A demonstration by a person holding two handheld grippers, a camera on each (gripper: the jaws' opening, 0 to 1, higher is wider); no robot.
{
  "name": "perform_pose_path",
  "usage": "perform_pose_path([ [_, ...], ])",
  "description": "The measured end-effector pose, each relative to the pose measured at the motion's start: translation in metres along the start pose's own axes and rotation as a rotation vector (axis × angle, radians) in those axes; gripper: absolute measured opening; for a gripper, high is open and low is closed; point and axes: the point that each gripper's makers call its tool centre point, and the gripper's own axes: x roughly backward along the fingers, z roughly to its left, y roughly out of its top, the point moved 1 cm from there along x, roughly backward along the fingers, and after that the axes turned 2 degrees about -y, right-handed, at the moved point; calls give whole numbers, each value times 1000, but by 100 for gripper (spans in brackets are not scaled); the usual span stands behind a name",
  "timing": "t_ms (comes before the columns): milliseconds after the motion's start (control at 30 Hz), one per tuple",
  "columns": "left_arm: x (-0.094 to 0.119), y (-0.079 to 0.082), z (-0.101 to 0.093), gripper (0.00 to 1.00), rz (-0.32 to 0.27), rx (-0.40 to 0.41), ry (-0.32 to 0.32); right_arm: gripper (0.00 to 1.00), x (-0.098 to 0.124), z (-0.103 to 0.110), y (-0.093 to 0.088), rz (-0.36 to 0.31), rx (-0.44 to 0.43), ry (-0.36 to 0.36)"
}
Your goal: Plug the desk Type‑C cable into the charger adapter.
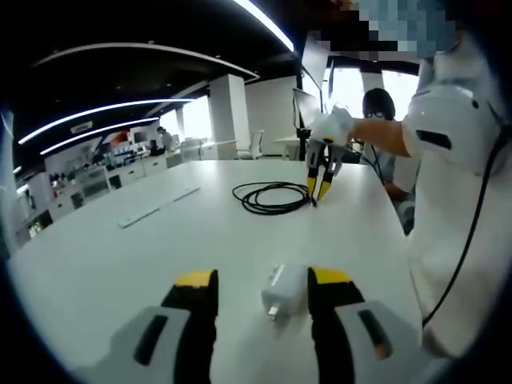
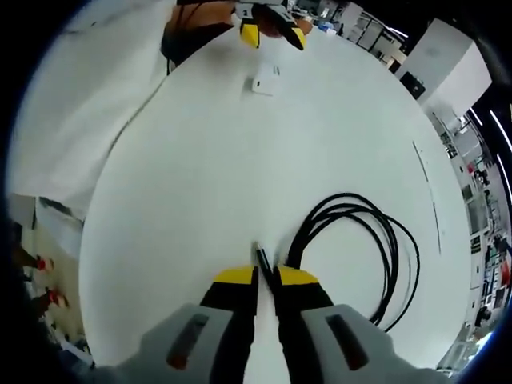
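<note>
White table [image 1: 120, 264], charger adapter [image 1: 284, 290] near edge, cable [image 2: 360, 248] mid-table

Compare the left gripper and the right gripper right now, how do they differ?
The left gripper stands open, its jaws either side of the white charger adapter; the right gripper is closed on the black Type-C cable near its plug end. Both have yellow-tipped black jaws and hover over the white table.
</note>
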Motion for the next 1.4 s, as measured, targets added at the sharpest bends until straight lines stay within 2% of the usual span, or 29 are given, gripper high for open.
perform_pose_path([
  [800, 2, -2, 1, 44, 0, 5, 7, 4, -4, -3, -4, -8, -23, 41],
  [1400, 4, -4, 1, 44, 4, 9, 9, 2, -7, 4, 20, -46, 4, 48],
])
